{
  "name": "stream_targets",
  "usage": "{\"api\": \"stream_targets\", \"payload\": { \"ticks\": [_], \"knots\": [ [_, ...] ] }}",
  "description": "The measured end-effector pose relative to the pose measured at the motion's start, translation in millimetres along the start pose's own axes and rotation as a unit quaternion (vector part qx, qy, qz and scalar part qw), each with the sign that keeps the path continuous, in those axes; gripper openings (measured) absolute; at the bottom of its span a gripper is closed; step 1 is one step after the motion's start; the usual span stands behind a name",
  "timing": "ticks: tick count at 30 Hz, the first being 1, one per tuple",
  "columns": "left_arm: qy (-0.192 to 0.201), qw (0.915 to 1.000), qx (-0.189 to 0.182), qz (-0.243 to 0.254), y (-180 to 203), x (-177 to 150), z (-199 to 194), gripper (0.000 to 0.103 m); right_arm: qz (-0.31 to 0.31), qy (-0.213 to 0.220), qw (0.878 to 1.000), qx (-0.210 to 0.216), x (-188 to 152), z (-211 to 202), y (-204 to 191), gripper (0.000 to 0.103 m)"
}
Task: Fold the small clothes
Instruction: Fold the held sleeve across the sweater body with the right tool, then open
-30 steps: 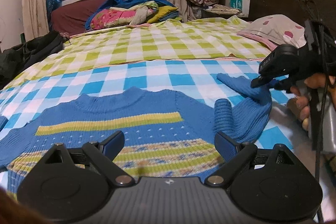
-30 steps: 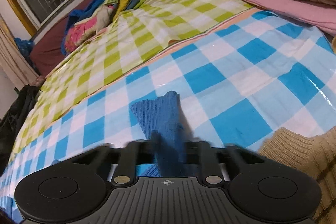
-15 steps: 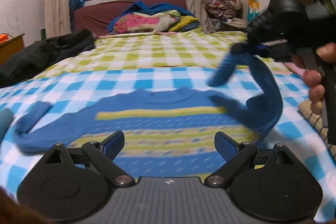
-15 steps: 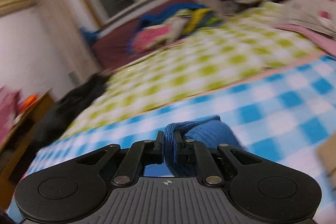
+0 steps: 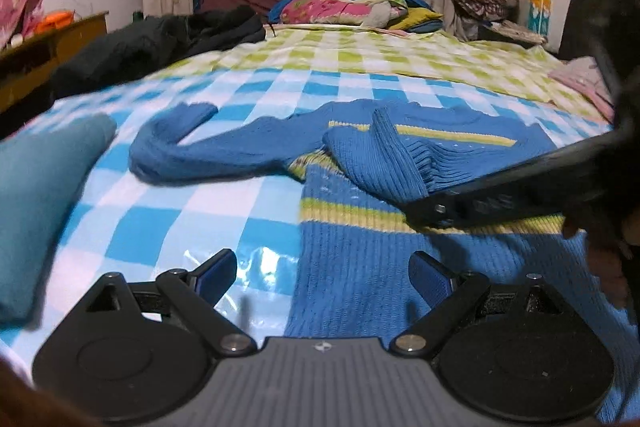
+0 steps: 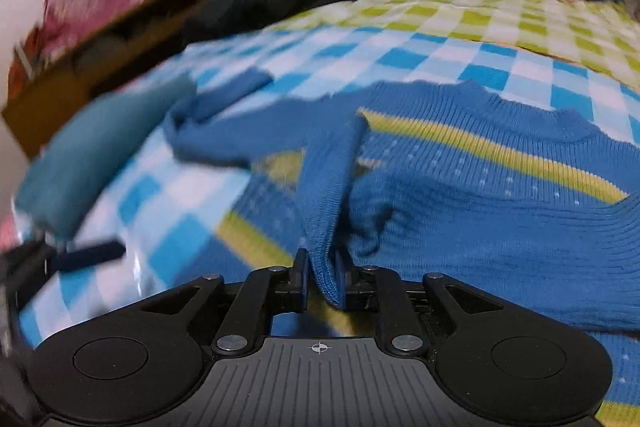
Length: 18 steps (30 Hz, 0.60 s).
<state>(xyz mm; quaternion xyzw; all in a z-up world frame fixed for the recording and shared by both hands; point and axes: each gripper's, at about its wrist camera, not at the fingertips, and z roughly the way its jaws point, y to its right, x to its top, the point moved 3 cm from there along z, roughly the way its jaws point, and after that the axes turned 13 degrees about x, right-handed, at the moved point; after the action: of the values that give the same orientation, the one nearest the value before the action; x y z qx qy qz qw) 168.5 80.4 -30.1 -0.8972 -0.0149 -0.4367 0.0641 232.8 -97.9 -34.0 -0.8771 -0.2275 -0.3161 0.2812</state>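
Note:
A blue knit sweater [image 5: 360, 267] with yellow stripes lies flat on the checked bed sheet [image 5: 192, 211]. Its right sleeve [image 5: 380, 163] is folded across the chest. My right gripper [image 6: 322, 279] has that sleeve's cuff [image 6: 324, 195] between its jaws, which are opening and look loose on it. In the left wrist view the right gripper [image 5: 440, 207] comes in from the right, low over the sweater. The other sleeve [image 5: 180, 147] stretches out to the left on the sheet. My left gripper [image 5: 322, 263] is open over the sweater's lower left edge, with nothing between its fingers.
A folded teal garment [image 5: 36, 195] lies at the left on the sheet. Black clothing [image 5: 152, 47] is heaped beyond it, by a wooden cabinet [image 5: 48, 43]. A pile of bright bedding [image 5: 344, 7] sits at the far end under the window. A pink pillow [image 5: 580, 83] lies at the right.
The right gripper carried the sleeve leftwards over the sweater and laid it across the chest; its jaws now stand wider. The left gripper moved left towards the sweater's left edge.

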Motion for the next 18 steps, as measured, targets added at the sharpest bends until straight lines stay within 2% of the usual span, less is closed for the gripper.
{"api": "stream_targets", "payload": {
  "ticks": [1,3,5,9,12,13,15,18],
  "knots": [
    [0.000,1.0000,-0.003,0.001,-1.8,0.5,1.0,0.098,-0.011,-0.003,1.000,-0.001,-2.0,-3.6,-1.6,0.020],
    [0.008,1.0000,-0.002,0.002,-6.9,0.7,-1.4,0.098,-0.020,-0.008,1.000,-0.001,-1.0,-9.3,-7.8,0.030],
    [0.016,0.9999,-0.001,-0.004,-12.7,2.6,-3.2,0.098,-0.023,-0.004,1.000,-0.005,4.7,-12.3,-11.5,0.034],
    [0.017,0.9998,0.000,-0.013,-21.4,3.4,-4.4,0.098,-0.031,0.012,0.999,-0.019,20.2,-1.7,-16.5,0.037],
    [0.016,0.9997,-0.001,-0.018,-26.3,3.8,-3.7,0.098,-0.037,-0.001,0.999,-0.037,26.6,19.2,-21.9,0.036],
    [0.016,0.9997,-0.001,-0.019,-27.4,4.0,-3.8,0.098,-0.034,-0.007,0.998,-0.048,27.2,26.4,-21.8,0.035],
    [0.017,0.9996,-0.001,-0.022,-30.1,4.4,-3.1,0.098,-0.014,-0.010,0.998,-0.060,27.7,33.2,-18.4,0.011],
    [0.017,0.9995,-0.003,-0.027,-32.4,4.6,-3.0,0.098,0.046,0.020,0.997,-0.058,32.0,22.6,-3.9,0.006]
  ]
}}
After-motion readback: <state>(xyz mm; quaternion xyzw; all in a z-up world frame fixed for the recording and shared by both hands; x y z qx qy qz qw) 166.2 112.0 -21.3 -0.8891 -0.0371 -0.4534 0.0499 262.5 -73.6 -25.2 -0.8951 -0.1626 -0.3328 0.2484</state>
